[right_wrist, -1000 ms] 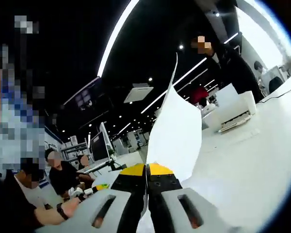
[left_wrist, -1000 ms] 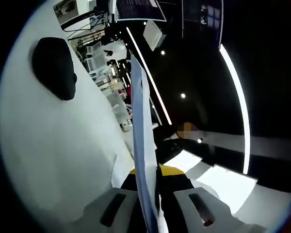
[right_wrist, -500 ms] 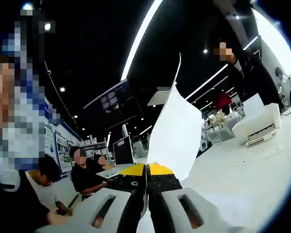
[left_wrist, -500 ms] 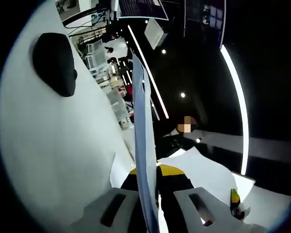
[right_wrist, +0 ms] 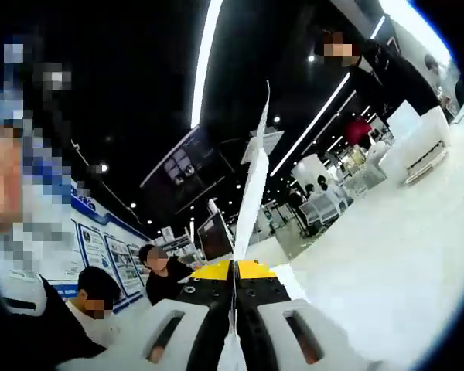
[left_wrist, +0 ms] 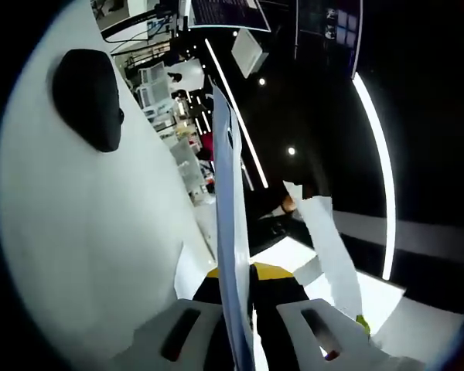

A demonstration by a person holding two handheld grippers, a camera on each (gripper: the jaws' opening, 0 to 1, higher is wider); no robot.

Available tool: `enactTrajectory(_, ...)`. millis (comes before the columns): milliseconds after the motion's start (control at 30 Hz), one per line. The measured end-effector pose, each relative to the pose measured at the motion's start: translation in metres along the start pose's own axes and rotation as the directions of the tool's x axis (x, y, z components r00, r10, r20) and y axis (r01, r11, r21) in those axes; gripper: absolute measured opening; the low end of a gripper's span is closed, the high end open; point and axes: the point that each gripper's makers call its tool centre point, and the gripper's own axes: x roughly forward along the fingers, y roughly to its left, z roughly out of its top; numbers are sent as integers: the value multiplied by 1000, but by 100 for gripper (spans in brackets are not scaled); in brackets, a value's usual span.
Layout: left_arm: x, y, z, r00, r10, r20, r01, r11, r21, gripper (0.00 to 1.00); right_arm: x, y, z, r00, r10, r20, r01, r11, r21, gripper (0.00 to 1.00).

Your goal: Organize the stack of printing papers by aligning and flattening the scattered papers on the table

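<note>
Left gripper view: your left hand-held gripper (left_wrist: pixel 233 309) clamped narrow on paper stack (left_wrist: pixel 226 209), seen edge-on, standing up from between jaws. White counter (left_wrist: pixel 85 232) fills left side, black computer mouse (left_wrist: pixel 87 99) resting on it, well apart from papers. Second sheet (left_wrist: pixel 329 247) shows off to right, raised off counter.

Right gripper view: your right hand-held gripper (right_wrist: pixel 233 309) pinched tight on paper sheet (right_wrist: pixel 251 193), edge-on, rising between jaws. White printer (right_wrist: pixel 421 143) on counter (right_wrist: pixel 387 232) far right. Seated people (right_wrist: pixel 100 309) at lower left.
</note>
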Motion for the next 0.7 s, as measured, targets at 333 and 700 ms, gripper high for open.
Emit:
enactTrajectory(333, 2, 0, -3, 1000, 3, -14, -3, 1000, 18, 6, -9, -49, -61, 978, -148, -150, 140, 988, -63, 0)
enactTrajectory(700, 1, 1, -2, 1000, 3, -20, -3, 1000, 8, 6, -10, -58, -63, 975, -164, -150, 153, 985, -80, 0)
